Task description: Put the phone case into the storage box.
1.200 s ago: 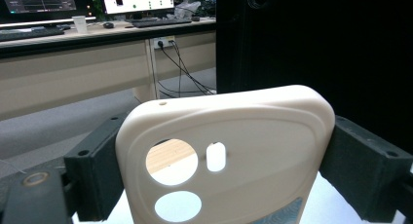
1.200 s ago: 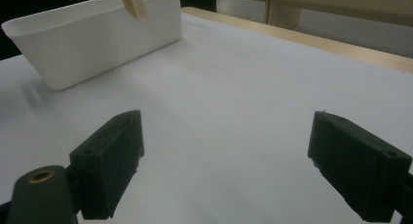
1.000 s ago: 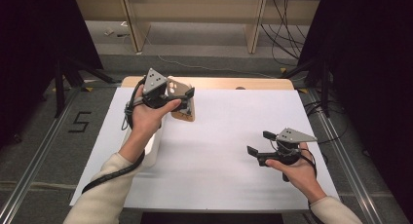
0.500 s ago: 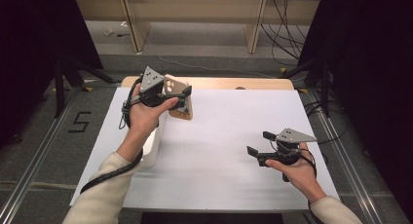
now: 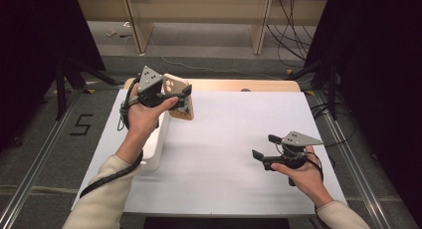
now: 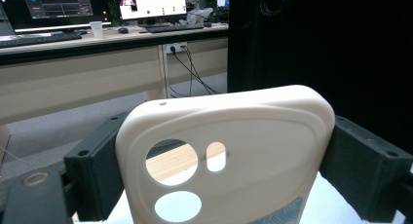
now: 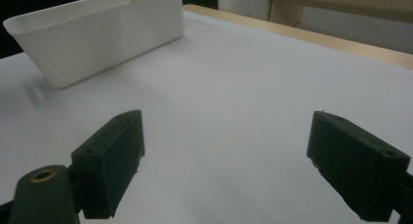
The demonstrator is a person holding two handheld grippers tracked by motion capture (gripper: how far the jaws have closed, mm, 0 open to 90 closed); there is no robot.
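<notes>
- Mid-carry: left gripper (image 5: 185,100) clamped across the sides of the beige phone case (image 5: 177,95), case upright and clear of the table (image 5: 234,139), over the far end of the white bin (image 5: 158,142).
- Right gripper (image 5: 262,146) spread wide with nothing between the jaws, hovering low over the bare sheet (idle, well apart from the case).
- Next, probably: lower the case into the bin, then open; keep it square so no edge catches the rim.

place: lab/office | signs: monitors (image 6: 58,5), keyboard (image 6: 170,27) on desk (image 6: 97,44), floor cables (image 5: 288,20)
</notes>
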